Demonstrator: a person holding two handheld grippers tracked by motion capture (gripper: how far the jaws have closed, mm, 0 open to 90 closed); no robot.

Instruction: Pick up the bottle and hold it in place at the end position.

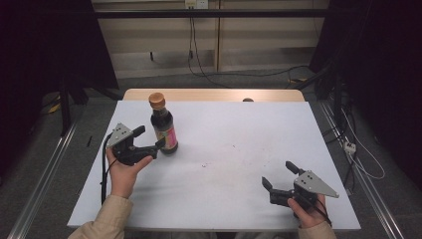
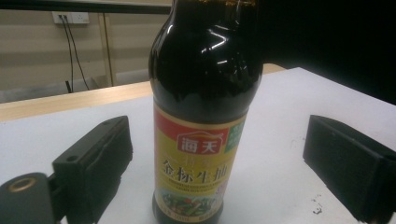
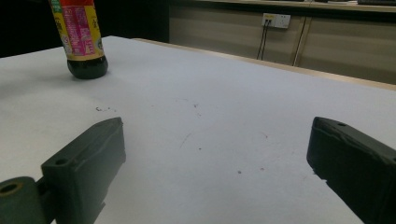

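Dark glass, a brown cap and a red-and-yellow label: the soy sauce bottle (image 1: 163,125) stands upright on the white counter (image 1: 234,149), its long axis vertical, right in front of the left tongs (image 1: 149,138). In the left gripper view the bottle (image 2: 203,116) sits between the two black jaws, nearer the left-hand one, with bare counter showing on both sides of the glass, so the pads are not pressing on it. These tongs are open, with the bottle inside their span. From the high view their tips lie level with the lower body of the bottle, at the label, and the nearer jaw tip looks to be just beside or touching the glass; I cannot tell which. A grasp here would, I judge, call for little more than centring the bottle and squeezing across its width.

Well apart, the right tongs (image 1: 279,175) rest low near the person's edge of the counter, jaws wide with nothing between them. From them the bottle (image 3: 80,39) lies far ahead and to the left, so the left hand (image 1: 124,174) is plainly the nearer.

The left gripper view gives the label's front and the gaps at each jaw; the high view adds the cap; the right gripper view shows the bottle's base flat on the counter.
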